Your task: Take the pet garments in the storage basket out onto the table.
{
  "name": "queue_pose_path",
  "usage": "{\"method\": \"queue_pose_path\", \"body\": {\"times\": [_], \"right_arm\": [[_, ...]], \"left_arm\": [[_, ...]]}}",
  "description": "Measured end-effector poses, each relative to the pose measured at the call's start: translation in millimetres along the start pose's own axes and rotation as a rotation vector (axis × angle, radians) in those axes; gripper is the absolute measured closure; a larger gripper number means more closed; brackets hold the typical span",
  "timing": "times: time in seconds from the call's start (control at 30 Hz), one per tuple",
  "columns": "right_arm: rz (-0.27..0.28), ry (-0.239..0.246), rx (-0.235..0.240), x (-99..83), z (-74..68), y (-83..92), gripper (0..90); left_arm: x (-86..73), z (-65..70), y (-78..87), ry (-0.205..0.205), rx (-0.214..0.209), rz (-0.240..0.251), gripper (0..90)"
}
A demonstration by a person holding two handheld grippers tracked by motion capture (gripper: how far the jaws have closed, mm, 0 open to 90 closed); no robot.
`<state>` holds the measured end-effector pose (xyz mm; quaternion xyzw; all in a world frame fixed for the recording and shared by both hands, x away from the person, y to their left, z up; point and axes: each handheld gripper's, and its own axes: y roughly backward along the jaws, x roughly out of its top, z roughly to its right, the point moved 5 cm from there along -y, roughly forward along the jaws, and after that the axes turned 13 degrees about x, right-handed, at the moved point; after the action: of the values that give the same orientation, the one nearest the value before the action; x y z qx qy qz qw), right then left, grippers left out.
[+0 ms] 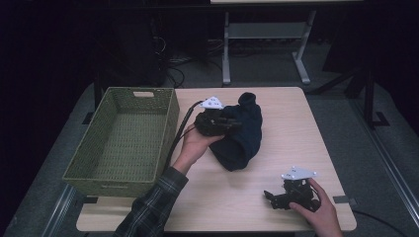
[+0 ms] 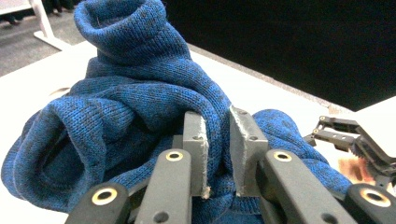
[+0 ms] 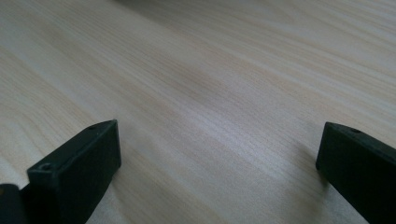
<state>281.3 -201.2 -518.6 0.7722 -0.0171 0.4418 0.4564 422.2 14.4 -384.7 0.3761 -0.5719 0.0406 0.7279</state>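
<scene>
A dark blue knitted garment (image 1: pixel 243 140) lies bunched at the middle of the wooden table (image 1: pixel 286 128). My left gripper (image 1: pixel 236 123) reaches into it from its left side. In the left gripper view a fold of the blue knit (image 2: pixel 116 107) is pinched between the two grey pads, so the left gripper (image 2: pixel 217 128) is shut on it. My right gripper (image 1: pixel 270 197) rests near the table's front right corner, held by a hand. Its jaws stand wide apart over bare wood in the right gripper view, the right gripper (image 3: pixel 219 140) open with nothing between them.
An empty green woven basket (image 1: pixel 170 126) stands on the left part of the table, close beside the left hand. The table's front edge runs just below the right hand. Behind the table are a white desk frame (image 1: pixel 226 54) and floor cables.
</scene>
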Motion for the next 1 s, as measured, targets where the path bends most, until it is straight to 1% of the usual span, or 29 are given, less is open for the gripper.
{"method": "queue_pose_path", "body": {"times": [0.13,0.17,0.23,0.43,0.47,0.53,0.6,0.67,0.77,0.83,0.93,1.0], "right_arm": [[-0.001,0.004,0.001,0.0,0.0,0.1,0.0],[-0.001,0.004,0.001,0.0,-0.1,0.1,0.0],[0.000,0.004,0.002,0.0,-0.2,0.1,0.0],[-0.001,0.006,0.002,-0.1,-0.2,0.2,0.0],[-0.001,0.006,0.002,-0.1,-0.3,0.2,0.0],[0.000,0.007,0.003,-0.1,-0.3,0.1,0.0],[0.001,0.010,0.002,0.0,0.0,0.0,0.0],[0.001,0.010,0.002,-0.1,-0.1,0.1,0.0],[0.001,0.011,0.002,-0.1,-0.1,0.1,0.0],[0.000,0.010,0.002,-0.1,-0.2,0.1,0.0],[0.000,0.009,0.003,-0.1,-0.2,0.1,0.0],[0.000,0.009,0.003,-0.1,-0.2,0.1,0.0]], "left_arm": [[-7.3,2.1,-16.5,-0.003,-0.012,-0.035,77.4],[-9.0,3.3,-20.2,0.002,-0.014,-0.045,77.4],[-11.9,4.7,-27.1,-0.005,-0.017,-0.059,77.3],[-20.0,7.3,-45.7,-0.008,-0.014,-0.089,76.8],[-22.0,7.2,-48.5,-0.020,-0.014,-0.100,76.4],[-25.5,7.2,-53.7,-0.031,-0.009,-0.115,74.9],[-27.5,7.2,-56.3,-0.030,-0.001,-0.122,71.0],[-28.0,6.2,-56.9,-0.036,0.010,-0.125,65.1],[-27.2,3.5,-55.2,-0.032,0.017,-0.116,57.2],[-26.5,1.7,-53.6,-0.036,0.029,-0.104,52.2],[-26.0,0.1,-51.4,-0.023,0.024,-0.098,42.9],[-26.1,0.3,-49.4,-0.027,0.018,-0.095,36.9]]}}
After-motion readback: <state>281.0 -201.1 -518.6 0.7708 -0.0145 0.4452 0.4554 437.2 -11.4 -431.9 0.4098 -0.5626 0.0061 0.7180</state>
